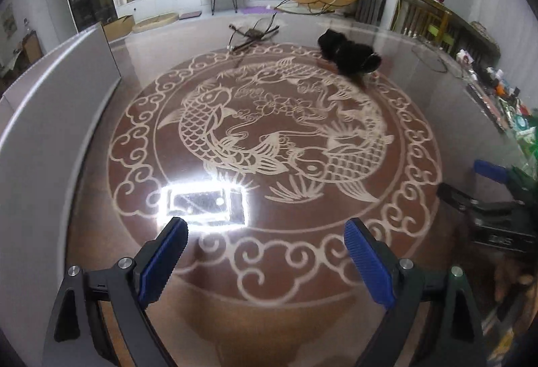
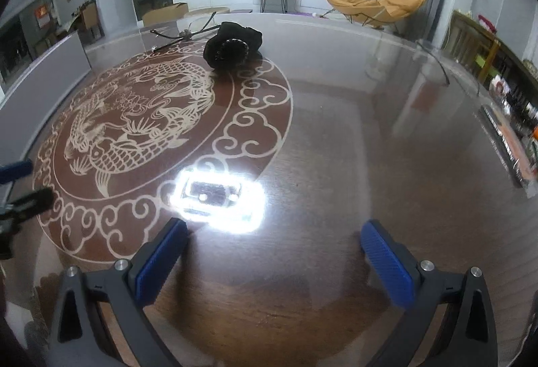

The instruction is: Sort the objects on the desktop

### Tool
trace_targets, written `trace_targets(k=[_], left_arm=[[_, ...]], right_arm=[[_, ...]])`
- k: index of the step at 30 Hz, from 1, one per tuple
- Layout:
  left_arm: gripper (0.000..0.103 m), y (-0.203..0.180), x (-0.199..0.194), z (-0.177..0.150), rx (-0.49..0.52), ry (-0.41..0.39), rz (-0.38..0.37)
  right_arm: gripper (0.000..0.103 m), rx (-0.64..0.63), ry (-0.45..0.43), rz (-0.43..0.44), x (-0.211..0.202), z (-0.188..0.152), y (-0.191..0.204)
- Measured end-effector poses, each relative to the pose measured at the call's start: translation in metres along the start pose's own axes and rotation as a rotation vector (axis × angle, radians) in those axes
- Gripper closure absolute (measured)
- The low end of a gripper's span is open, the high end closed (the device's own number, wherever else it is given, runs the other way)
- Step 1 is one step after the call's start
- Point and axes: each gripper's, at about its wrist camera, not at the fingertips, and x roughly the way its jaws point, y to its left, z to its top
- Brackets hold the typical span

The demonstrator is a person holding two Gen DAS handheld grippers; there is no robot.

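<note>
Hovering wide open and empty: left tongs (image 1: pixel 265 246), right tongs (image 2: pixel 274 246), low over glass bench (image 2: pixel 336 131). Black bundle (image 2: pixel 232 44) and twiggy item (image 1: pixel 252 34) lie far side, well apart from both, presumably awaiting sorting.

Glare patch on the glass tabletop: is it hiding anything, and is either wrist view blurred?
Left wrist view: white ceiling-light reflection blows out the glossy glass tabletop just ahead of the open left gripper; right edge smeared. Right wrist view: same glare ahead of the open right gripper; black fabric bundle stays readable.
</note>
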Motion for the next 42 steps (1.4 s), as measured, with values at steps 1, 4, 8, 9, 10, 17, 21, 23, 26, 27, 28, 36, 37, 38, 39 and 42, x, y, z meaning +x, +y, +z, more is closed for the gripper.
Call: trace_targets(k=[1,4,8,9,10,17,21,23,26,27,28,36,37,38,39,42], left_arm=[[0.008,0.001,0.006,0.001,-0.004,0.003,0.003],[0.008,0.004,0.018,0.003,-0.006,0.013,0.019],[0.008,0.005,0.02,0.008,0.009,-0.002,0.025],[0.006,0.005,0.021,0.009,0.009,-0.004,0.025],[0.004,0.005,0.022,0.009,0.008,-0.002,0.027],[0.0,0.007,0.029,0.011,-0.004,-0.012,0.031],[0.0,0.008,0.028,0.011,0.004,-0.011,0.025],[0.0,0.008,0.027,0.01,0.006,-0.013,0.023],[0.0,0.009,0.027,0.011,0.007,-0.013,0.022],[0.0,0.009,0.027,0.011,0.008,-0.013,0.021],[0.0,0.009,0.027,0.012,0.01,-0.013,0.021],[0.0,0.011,0.04,0.031,0.042,-0.015,-0.001],[0.0,0.012,0.045,0.039,0.049,-0.015,-0.006],[0.0,0.013,0.05,0.046,0.054,-0.016,-0.01],[0.0,0.015,0.057,0.057,0.061,-0.016,-0.015],[0.0,0.021,0.079,0.09,0.069,-0.017,-0.022]], right_arm=[[0.0,0.004,0.0,0.002,0.0,0.0,-0.001],[0.0,0.006,0.001,0.001,0.0,0.001,-0.001],[0.0,0.005,0.001,0.0,0.0,0.001,-0.001],[0.0,0.005,0.002,0.0,-0.001,0.0,0.0],[0.0,0.005,0.002,0.0,-0.001,0.0,0.0],[0.0,0.006,0.002,0.0,-0.001,0.0,0.0],[0.0,0.006,0.002,0.0,-0.001,0.001,0.0],[0.0,0.006,0.002,0.0,-0.001,0.001,0.0],[0.0,0.006,0.002,0.0,-0.001,0.001,0.0],[0.0,0.006,0.002,0.0,-0.001,0.001,0.0],[0.0,0.006,0.002,0.0,-0.001,0.001,0.0],[0.0,0.006,0.003,-0.001,-0.001,0.001,0.0],[0.0,0.006,0.003,-0.001,-0.001,0.001,0.0],[0.0,0.007,0.003,-0.001,-0.001,0.001,0.0],[0.0,0.007,0.003,-0.001,-0.001,0.001,0.0],[0.0,0.007,0.003,-0.001,-0.001,0.001,0.0]])
